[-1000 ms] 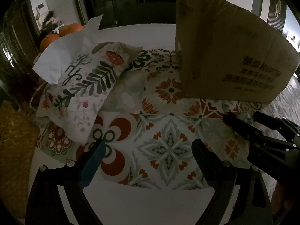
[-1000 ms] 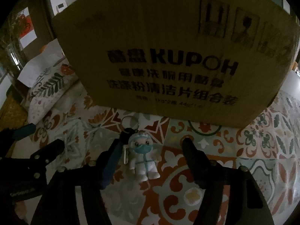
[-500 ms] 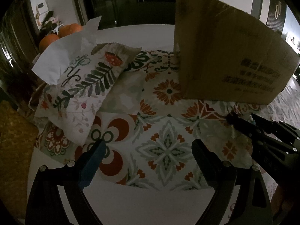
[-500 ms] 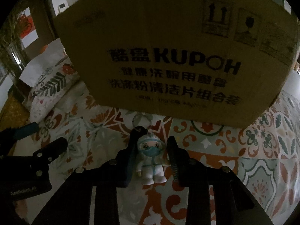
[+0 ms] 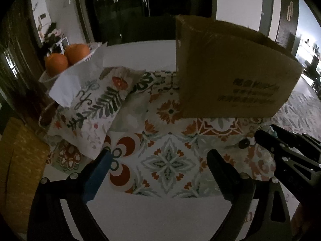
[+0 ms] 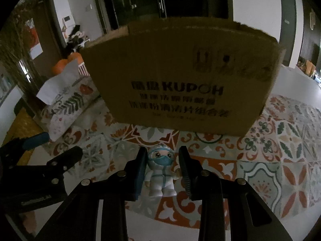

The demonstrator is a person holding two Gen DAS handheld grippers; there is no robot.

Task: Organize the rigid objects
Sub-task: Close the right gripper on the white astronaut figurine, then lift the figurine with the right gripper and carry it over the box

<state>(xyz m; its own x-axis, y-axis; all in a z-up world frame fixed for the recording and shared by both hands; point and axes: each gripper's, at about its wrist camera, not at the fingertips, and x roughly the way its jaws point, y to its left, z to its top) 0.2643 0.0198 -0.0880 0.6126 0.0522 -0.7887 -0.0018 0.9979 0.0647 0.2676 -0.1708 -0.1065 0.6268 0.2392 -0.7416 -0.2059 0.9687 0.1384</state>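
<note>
The right gripper [image 6: 162,168] is clamped on a small masked figurine [image 6: 161,172] in a white suit, fingers pressing its head and shoulders, above the patterned tablecloth [image 6: 270,160] just in front of the cardboard box [image 6: 180,84]. If the box is the destination, the toy should be raised straight up until it clears the box's top edge, the squeeze kept firm on the smooth body. The left gripper [image 5: 158,164] hovers with fingers spread, holding nothing, near the table's front edge. Open cloth lies to the right; a floral tissue pouch [image 5: 96,108] and a bowl of oranges [image 5: 66,57] crowd the left edge.
</note>
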